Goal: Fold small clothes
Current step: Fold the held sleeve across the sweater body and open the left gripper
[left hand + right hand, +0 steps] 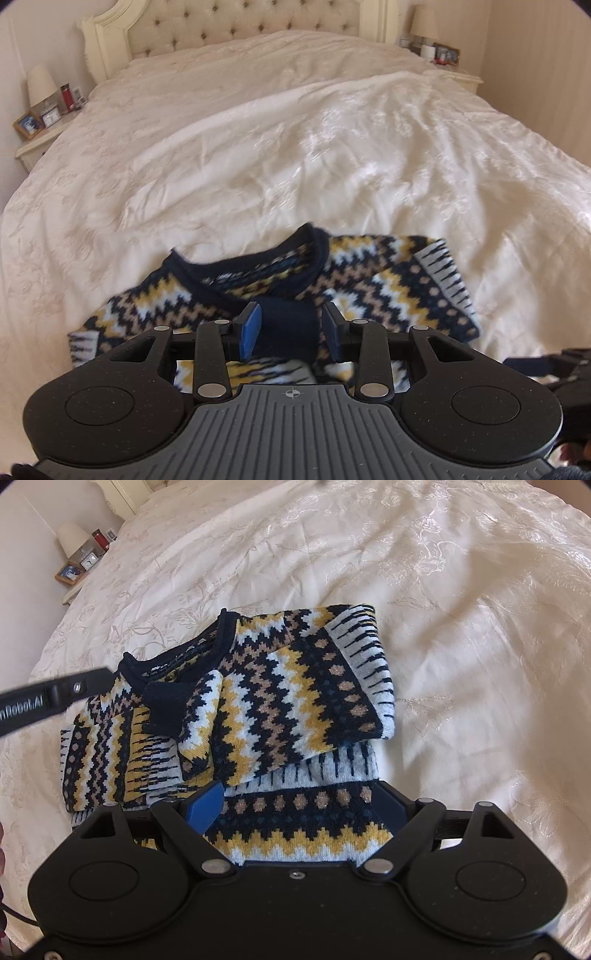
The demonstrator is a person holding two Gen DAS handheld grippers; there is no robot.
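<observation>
Patterned knit sweater [258, 709] lying on the cream bedspread [461, 646], centre of the right wrist frame, neckline toward upper left. Both sleeves already folded in across the chest, navy cuff [164, 709] resting just below the collar. Bottom hem not yet brought up, so probably one fold left, then smoothing. Right tool [295, 805] at lower centre, blue pads spread wide on either side of the hem band, fabric between them but not pinched. Left tool [290, 332] at lower centre of its own frame, pads apart around the navy cuff [288, 328], not closed on it. Lamp and frames on a nightstand [40, 142], upper left.
</observation>
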